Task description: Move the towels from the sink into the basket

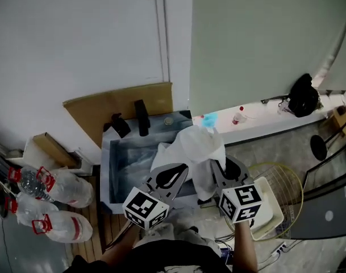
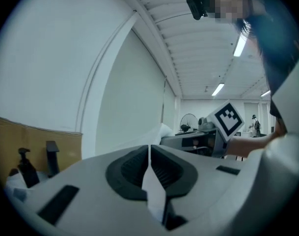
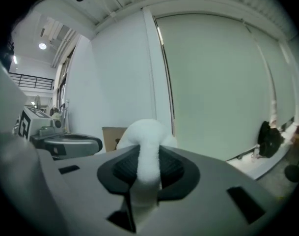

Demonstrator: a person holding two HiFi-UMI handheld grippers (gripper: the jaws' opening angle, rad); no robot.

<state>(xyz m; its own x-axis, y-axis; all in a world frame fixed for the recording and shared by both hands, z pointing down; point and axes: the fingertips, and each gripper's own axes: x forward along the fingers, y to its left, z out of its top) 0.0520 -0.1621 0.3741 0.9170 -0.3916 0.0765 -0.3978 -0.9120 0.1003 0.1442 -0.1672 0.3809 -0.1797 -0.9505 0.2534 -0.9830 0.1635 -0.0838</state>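
We look down on a white wall [image 1: 76, 33] that fills ten to twelve o'clock, with a pale green panel [image 1: 263, 38] beside it at one o'clock. A cardboard sheet [image 1: 121, 104] leans on the wall near centre. At three o'clock runs a white ledge [image 1: 263, 117] bearing a black object [image 1: 303, 95]. Clear water bottles [image 1: 59, 189] lie at eight o'clock. From the left gripper view, strip lights [image 2: 240, 45] glow on a ribbed ceiling [image 2: 188, 28].

a white towel [image 1: 198, 147] hung bunched in the air above the near right corner of the grey sink [image 1: 111, 169]; the pale basket [image 1: 273, 208] sat just right.
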